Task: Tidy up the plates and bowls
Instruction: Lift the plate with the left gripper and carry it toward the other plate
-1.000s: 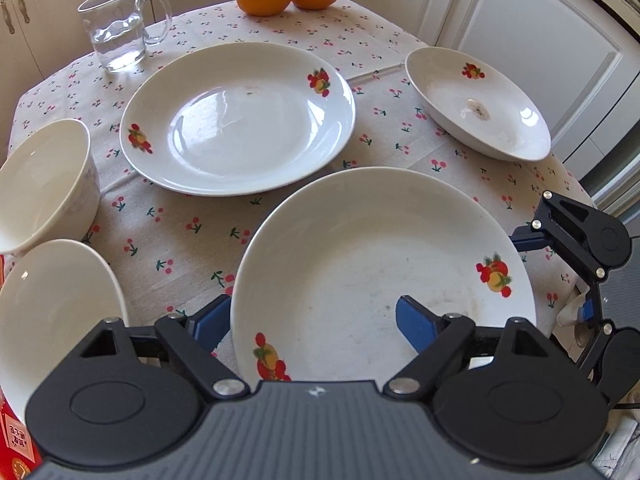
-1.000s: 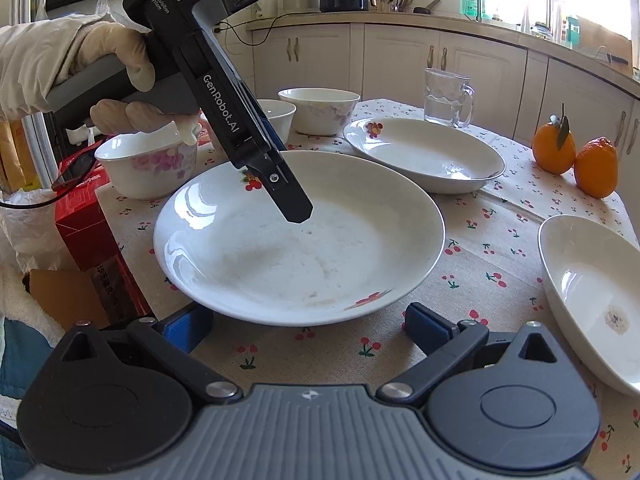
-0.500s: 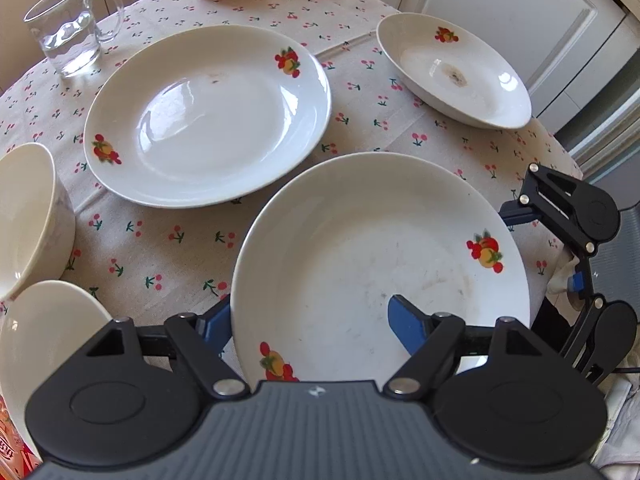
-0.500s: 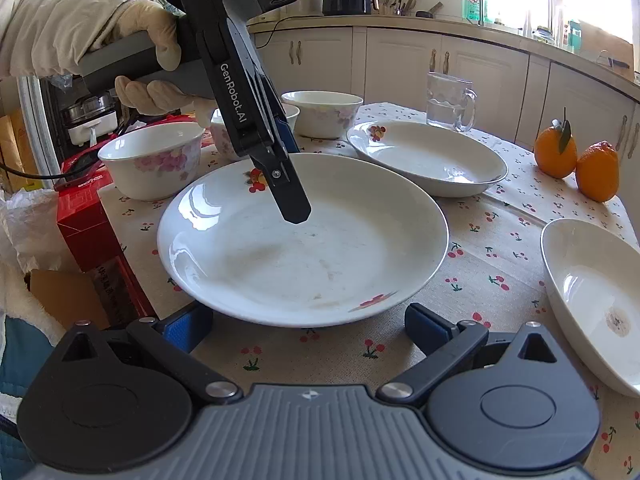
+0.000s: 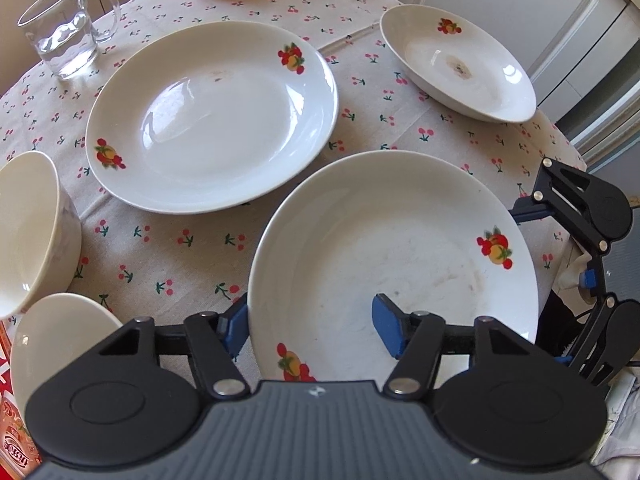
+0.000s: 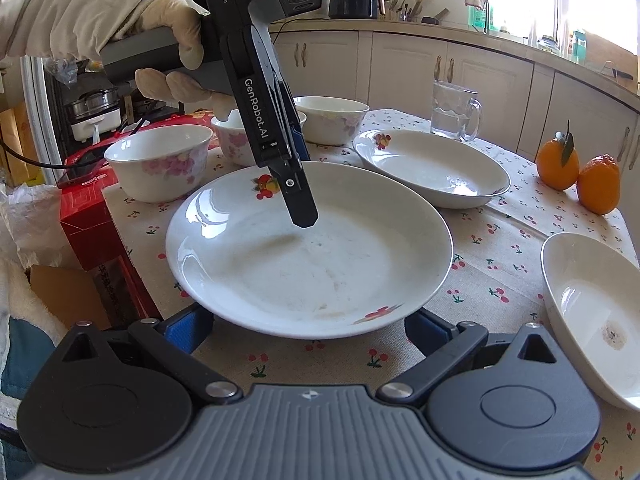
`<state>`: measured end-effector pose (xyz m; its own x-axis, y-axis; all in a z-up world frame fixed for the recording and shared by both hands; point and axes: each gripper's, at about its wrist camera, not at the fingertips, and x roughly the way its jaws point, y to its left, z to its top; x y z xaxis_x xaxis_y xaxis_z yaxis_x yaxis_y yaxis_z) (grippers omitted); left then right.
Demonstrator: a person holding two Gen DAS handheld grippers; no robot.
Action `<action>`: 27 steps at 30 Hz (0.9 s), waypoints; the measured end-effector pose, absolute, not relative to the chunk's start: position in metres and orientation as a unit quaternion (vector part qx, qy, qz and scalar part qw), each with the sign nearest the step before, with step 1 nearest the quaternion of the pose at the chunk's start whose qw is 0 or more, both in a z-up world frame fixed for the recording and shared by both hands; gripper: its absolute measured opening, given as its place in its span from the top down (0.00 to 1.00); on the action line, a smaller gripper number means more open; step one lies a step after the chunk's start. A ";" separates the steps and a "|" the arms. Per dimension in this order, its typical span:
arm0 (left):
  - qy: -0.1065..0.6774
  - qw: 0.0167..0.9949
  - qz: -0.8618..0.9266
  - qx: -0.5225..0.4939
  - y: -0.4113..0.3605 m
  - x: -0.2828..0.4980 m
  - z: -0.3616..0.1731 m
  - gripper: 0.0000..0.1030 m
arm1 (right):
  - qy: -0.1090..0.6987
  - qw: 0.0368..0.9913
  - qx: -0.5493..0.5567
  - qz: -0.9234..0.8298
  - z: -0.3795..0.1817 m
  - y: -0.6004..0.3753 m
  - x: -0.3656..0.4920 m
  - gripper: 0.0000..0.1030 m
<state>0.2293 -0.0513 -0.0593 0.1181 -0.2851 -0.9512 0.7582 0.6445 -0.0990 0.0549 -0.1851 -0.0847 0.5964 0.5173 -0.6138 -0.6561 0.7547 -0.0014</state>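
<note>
3 plates point(image 5: 212, 116), 3 bowls point(image 6: 160, 164); left tongs point(image 5: 310, 320) newly pinched on plate point(image 5: 400, 240), right tongs point(image 6: 306, 328) spread.

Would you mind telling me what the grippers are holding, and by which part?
The left gripper grips the near plate by its rim, one finger inside, one outside. The right gripper holds nothing.

Rig look – black handheld grippers, blue pads

Left gripper point(image 6: 298, 184): "DAS" and "GenRobot.AI" in white, grey handle, silver pivot screws – cream glove point(image 6: 172, 28), pale quilted sleeve point(image 6: 60, 4).
</note>
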 end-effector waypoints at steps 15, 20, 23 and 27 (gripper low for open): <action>0.545 0.722 -0.371 0.212 -0.058 0.226 -0.050 0.40 | 0.299 0.886 -0.109 0.337 -0.071 -0.197 0.052 0.00; 0.541 0.723 -0.375 0.211 -0.062 0.225 -0.048 0.40 | 0.299 0.886 -0.109 0.336 -0.069 -0.201 0.050 0.01; 0.539 0.724 -0.377 0.209 -0.063 0.224 -0.047 0.40 | 0.299 0.887 -0.109 0.336 -0.068 -0.203 0.049 0.01; 0.533 0.727 -0.378 0.210 -0.067 0.224 -0.043 0.40 | 0.296 0.888 -0.105 0.336 -0.065 -0.208 0.048 0.03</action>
